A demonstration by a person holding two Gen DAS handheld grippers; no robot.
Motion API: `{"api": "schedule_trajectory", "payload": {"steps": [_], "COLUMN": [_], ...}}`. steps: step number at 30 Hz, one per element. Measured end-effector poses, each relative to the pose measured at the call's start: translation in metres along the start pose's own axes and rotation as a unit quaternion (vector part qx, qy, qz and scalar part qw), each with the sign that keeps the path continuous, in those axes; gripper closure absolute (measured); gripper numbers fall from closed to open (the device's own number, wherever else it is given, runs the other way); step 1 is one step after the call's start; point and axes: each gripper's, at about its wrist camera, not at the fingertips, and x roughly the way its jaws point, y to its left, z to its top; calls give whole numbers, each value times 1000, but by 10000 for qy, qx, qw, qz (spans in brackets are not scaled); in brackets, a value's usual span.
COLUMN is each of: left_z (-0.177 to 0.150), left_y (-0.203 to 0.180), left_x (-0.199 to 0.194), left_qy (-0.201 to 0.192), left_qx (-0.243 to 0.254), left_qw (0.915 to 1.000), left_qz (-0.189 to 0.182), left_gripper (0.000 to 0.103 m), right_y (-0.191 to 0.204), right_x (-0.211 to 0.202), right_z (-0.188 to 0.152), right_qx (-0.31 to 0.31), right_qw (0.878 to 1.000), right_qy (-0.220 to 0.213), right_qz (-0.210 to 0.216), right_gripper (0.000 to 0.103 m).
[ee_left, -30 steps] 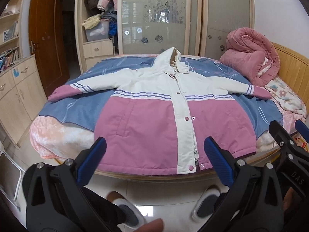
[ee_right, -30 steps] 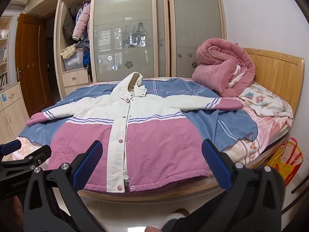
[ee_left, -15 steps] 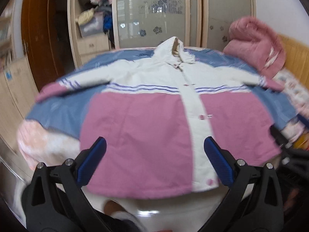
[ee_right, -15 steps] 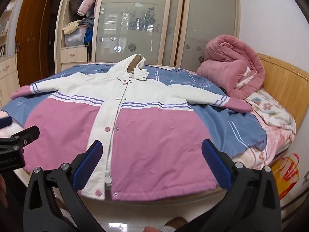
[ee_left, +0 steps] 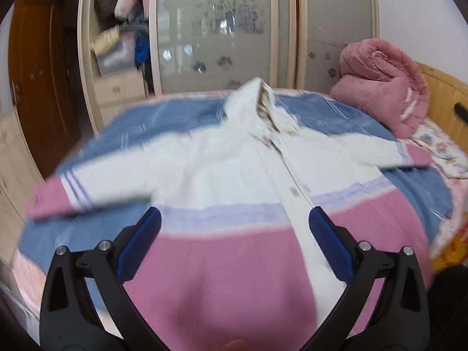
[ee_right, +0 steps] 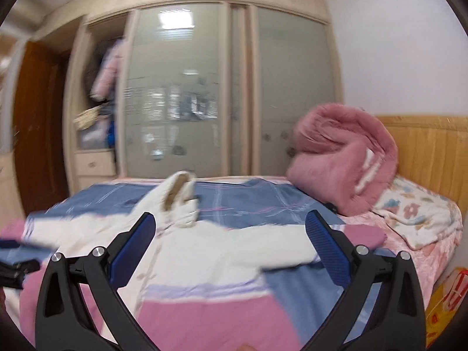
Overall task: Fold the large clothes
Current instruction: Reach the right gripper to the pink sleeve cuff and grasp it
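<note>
Nearest, the left gripper point(ee_left: 234, 247) hangs with its blue pads spread wide and nothing between them, above the pink lower half of the jacket point(ee_left: 234, 175). The right gripper point(ee_right: 232, 247) is likewise spread and empty over the jacket's white chest. The jacket lies flat and face up on the blue sheet point(ee_right: 248, 201), sleeves out to both sides, hood toward the wardrobe point(ee_right: 190, 93). A rolled pink quilt point(ee_right: 342, 161) sits by the headboard. Beyond, the wardrobe's open compartment holds hung coats and piled clothes, blurred.

Left hand-held gripper point(ee_left: 234, 241) and right hand-held gripper point(ee_right: 229, 239) gape wide, empty.
</note>
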Motion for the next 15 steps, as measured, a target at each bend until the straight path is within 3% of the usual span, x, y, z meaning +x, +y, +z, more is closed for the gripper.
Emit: {"api": "schedule_trajectory", "payload": {"steps": [2, 5, 6, 9, 10, 11, 13, 15], "left_z": [13, 4, -3, -23, -24, -23, -22, -24], "left_y": [5, 20, 23, 28, 28, 26, 20, 14], "left_x": [29, 79, 87, 95, 94, 92, 86, 84], "left_qy": [-183, 397, 545, 809, 784, 697, 449, 284], "left_qx": [-60, -301, -311, -444, -500, -513, -369, -194], "left_qw": [9991, 9965, 9958, 9951, 9952, 9960, 9980, 9989], "left_qz": [374, 665, 670, 362, 291, 211, 259, 303], "left_gripper": [2, 2, 2, 2, 2, 2, 2, 2], "right_y": [-55, -136, -173, -265, -293, -316, -342, -353], "right_x": [42, 91, 107, 118, 119, 120, 126, 132], "right_z": [18, 14, 4, -39, -60, -79, -99, -100], "right_qx": [836, 1759, 2143, 3278, 3742, 4229, 4736, 4738], "right_qw": [9961, 9806, 9707, 9341, 9150, 8937, 8715, 8744], "right_qy": [200, 577, 696, 532, 591, 673, 705, 606], "right_qz": [-202, -649, -840, -1314, -1384, -1341, -1064, -851], "right_gripper": [1, 1, 1, 1, 1, 1, 1, 1]}}
